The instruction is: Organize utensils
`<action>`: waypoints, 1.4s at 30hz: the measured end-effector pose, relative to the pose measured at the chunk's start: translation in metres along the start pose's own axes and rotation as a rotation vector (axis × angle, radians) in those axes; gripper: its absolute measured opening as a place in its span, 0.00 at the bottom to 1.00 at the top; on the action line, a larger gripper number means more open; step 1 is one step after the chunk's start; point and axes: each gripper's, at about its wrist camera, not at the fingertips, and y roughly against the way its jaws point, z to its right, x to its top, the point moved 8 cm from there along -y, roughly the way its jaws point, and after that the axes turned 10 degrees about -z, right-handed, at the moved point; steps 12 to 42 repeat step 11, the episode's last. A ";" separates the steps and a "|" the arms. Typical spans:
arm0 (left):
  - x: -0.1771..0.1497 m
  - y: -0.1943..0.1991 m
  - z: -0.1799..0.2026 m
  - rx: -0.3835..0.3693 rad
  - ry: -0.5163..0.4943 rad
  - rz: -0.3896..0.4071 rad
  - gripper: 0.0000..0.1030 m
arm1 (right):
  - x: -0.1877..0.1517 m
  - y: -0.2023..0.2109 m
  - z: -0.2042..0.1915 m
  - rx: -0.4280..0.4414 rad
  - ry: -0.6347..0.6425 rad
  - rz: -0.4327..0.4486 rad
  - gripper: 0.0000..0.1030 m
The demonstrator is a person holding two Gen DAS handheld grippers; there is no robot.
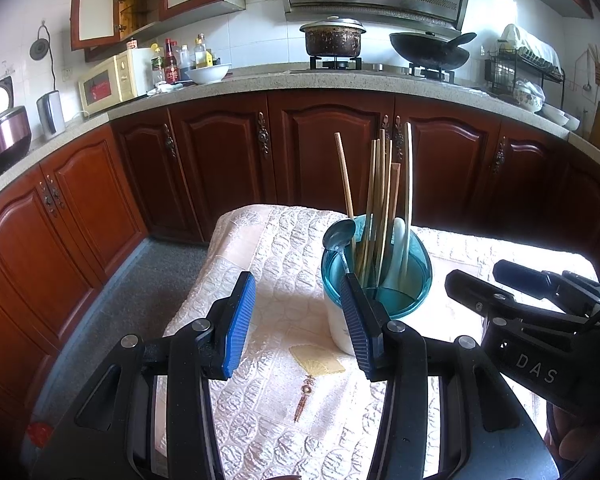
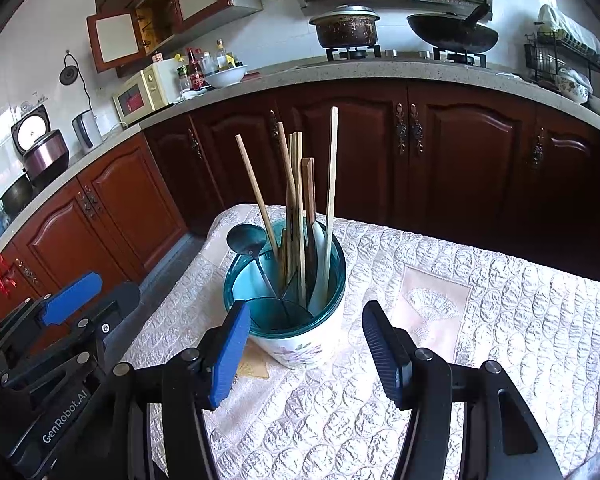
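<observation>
I see both my left gripper (image 1: 300, 320) and right gripper (image 2: 306, 350) with fingers spread and empty, near the utensil holder (image 2: 296, 320) of chopsticks (image 2: 296, 208) and spoons standing on the bench (image 2: 500, 340).

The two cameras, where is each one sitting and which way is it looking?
Left wrist view: sits on the left gripper, looking forward over the quilted cream tablecloth at the teal-rimmed white utensil holder; its open blue-padded jaws show, with the right gripper at the right edge.
Right wrist view: sits on the right gripper, facing the same holder; its open jaws show, with the left gripper at lower left.
Both share the holder, wooden chopsticks, metal ladle and dark red cabinets.
</observation>
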 end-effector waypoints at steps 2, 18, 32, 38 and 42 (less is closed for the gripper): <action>0.000 -0.001 0.000 -0.001 0.000 0.000 0.42 | 0.000 -0.001 0.000 -0.001 0.001 -0.002 0.55; -0.002 -0.003 0.002 -0.015 -0.009 0.010 0.42 | -0.002 -0.003 0.001 0.000 0.000 -0.006 0.55; -0.002 -0.003 0.002 -0.015 -0.009 0.010 0.42 | -0.002 -0.003 0.001 0.000 0.000 -0.006 0.55; -0.002 -0.003 0.002 -0.015 -0.009 0.010 0.42 | -0.002 -0.003 0.001 0.000 0.000 -0.006 0.55; -0.002 -0.003 0.002 -0.015 -0.009 0.010 0.42 | -0.002 -0.003 0.001 0.000 0.000 -0.006 0.55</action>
